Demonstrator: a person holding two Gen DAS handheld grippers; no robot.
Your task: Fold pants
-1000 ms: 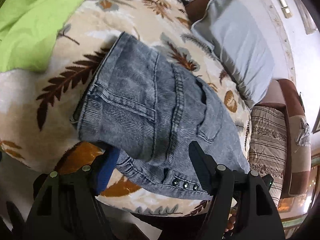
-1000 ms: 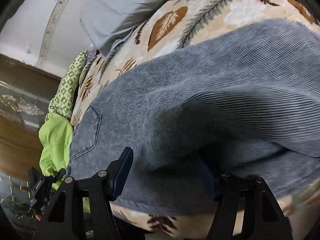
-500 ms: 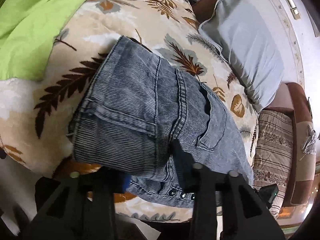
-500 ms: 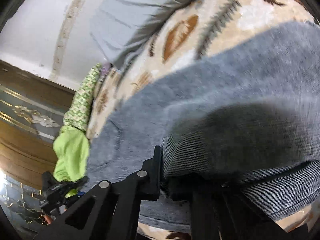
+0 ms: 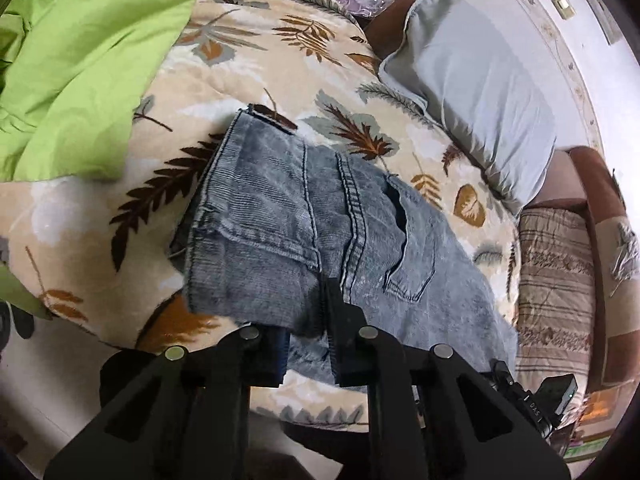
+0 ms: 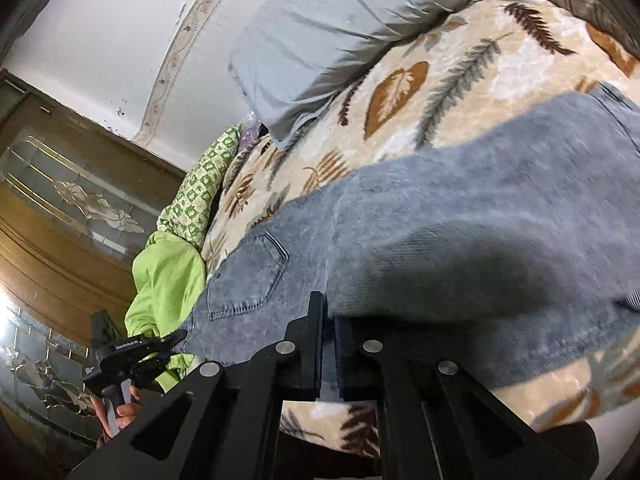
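Grey-blue denim pants (image 5: 320,232) lie on a leaf-patterned blanket (image 5: 120,208) on a bed, with a folded layer on top and a back pocket showing. My left gripper (image 5: 308,340) is shut on the near edge of the folded layer. In the right wrist view the pants (image 6: 460,220) fill the middle, and my right gripper (image 6: 329,344) is shut on their near edge. The cloth hides both sets of fingertips.
A grey pillow (image 5: 472,92) lies at the far side of the bed, also in the right wrist view (image 6: 328,40). A bright green cloth (image 5: 76,64) lies at the left. A striped cushion (image 5: 556,280) sits at the right. A wooden glass-panelled door (image 6: 60,220) stands beyond the bed.
Both grippers were open around the pants' near edge a second ago. They have closed on the cloth and both views have drawn back a little.
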